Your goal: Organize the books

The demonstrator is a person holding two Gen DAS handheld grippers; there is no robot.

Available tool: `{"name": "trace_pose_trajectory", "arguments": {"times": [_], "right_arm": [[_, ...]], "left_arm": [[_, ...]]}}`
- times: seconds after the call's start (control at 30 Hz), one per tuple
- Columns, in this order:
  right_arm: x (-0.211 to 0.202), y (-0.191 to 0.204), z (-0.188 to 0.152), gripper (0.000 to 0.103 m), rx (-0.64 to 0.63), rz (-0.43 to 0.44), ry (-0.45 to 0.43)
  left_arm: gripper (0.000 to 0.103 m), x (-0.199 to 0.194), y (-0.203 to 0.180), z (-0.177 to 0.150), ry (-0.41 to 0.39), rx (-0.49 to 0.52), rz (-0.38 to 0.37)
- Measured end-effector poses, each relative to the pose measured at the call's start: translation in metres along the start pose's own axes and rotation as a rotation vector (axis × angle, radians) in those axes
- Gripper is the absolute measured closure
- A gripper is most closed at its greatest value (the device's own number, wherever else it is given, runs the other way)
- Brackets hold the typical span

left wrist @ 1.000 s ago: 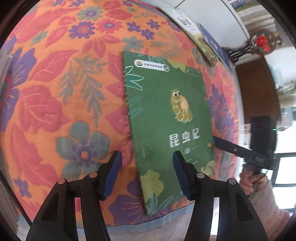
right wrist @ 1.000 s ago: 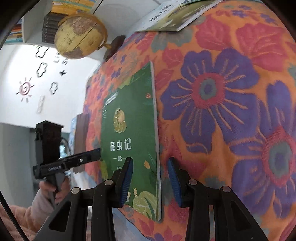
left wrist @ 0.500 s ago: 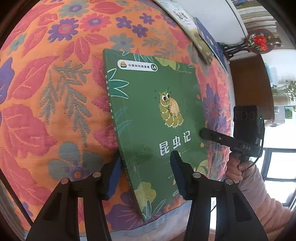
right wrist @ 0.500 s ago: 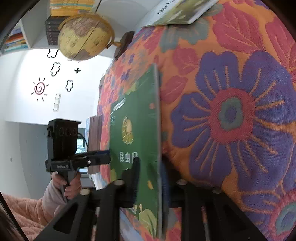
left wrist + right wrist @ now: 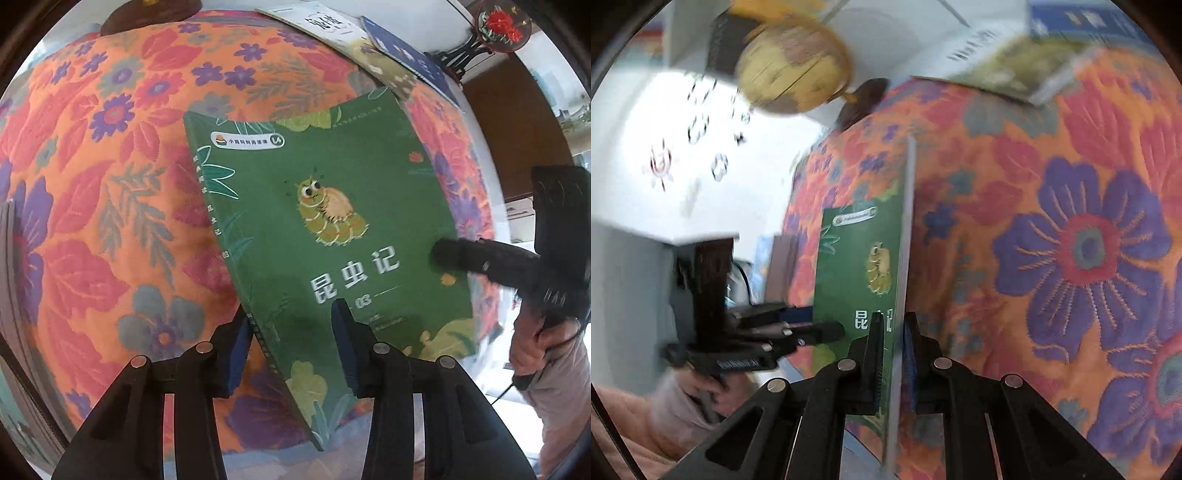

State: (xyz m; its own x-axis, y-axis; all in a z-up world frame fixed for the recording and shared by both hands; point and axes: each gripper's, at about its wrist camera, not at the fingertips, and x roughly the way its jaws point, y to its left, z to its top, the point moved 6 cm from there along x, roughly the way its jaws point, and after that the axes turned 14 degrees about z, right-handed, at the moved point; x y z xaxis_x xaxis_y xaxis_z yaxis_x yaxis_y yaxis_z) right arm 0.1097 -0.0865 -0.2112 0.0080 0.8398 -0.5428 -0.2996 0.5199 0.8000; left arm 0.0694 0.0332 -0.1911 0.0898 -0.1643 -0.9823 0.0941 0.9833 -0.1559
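Note:
A green book [image 5: 332, 221] with a caterpillar on its cover is tilted up off the floral cloth [image 5: 110, 184], its right edge raised. My right gripper [image 5: 892, 350] is shut on that edge, and the book [image 5: 860, 258] shows nearly edge-on there. In the left wrist view the right gripper [image 5: 443, 256] reaches in from the right, held by a hand [image 5: 532, 343]. My left gripper [image 5: 291, 312] straddles the book's spine edge near its lower corner. Its jaws are closing, with a gap still showing beside the pads [image 5: 343, 343]. It also appears as the left gripper [image 5: 823, 321] in the right wrist view.
A white book [image 5: 325, 22] and a blue book [image 5: 406, 55] lie at the cloth's far edge. A globe [image 5: 794, 70] stands at the back, with shelved books behind it. A red ornament [image 5: 502, 22] on a black stand sits at the far right.
The right gripper closed on the book's right edge and lifted it, so the book went from flat to tilted. The left gripper's jaws narrowed around the spine edge.

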Motion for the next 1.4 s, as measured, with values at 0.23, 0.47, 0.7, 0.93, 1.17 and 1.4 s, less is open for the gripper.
{"name": "trace_pose_trajectory", "arguments": {"times": [0.23, 0.47, 0.7, 0.93, 1.17, 1.4], "right_arm": [[0.003, 0.026, -0.027, 0.092, -0.006, -0.005, 0.001], [0.004, 0.056, -0.030, 0.092, 0.002, -0.011, -0.061], [0.008, 0.083, -0.026, 0.092, -0.005, -0.030, -0.109], [0.022, 0.116, -0.028, 0.091, -0.027, -0.030, -0.126], [0.042, 0.142, -0.026, 0.091, -0.047, -0.019, -0.134], [0.071, 0.166, -0.018, 0.091, -0.073, -0.002, -0.124]], "left_arm": [[0.065, -0.023, 0.010, -0.007, -0.019, 0.026, -0.005], [0.065, -0.039, 0.018, -0.013, -0.027, 0.072, -0.007], [0.063, -0.058, 0.024, -0.017, -0.061, 0.091, -0.026], [0.063, -0.079, 0.045, -0.019, -0.100, 0.081, -0.034], [0.063, -0.094, 0.075, -0.027, -0.130, 0.056, -0.031], [0.063, -0.105, 0.112, -0.037, -0.146, 0.019, -0.026]]}}
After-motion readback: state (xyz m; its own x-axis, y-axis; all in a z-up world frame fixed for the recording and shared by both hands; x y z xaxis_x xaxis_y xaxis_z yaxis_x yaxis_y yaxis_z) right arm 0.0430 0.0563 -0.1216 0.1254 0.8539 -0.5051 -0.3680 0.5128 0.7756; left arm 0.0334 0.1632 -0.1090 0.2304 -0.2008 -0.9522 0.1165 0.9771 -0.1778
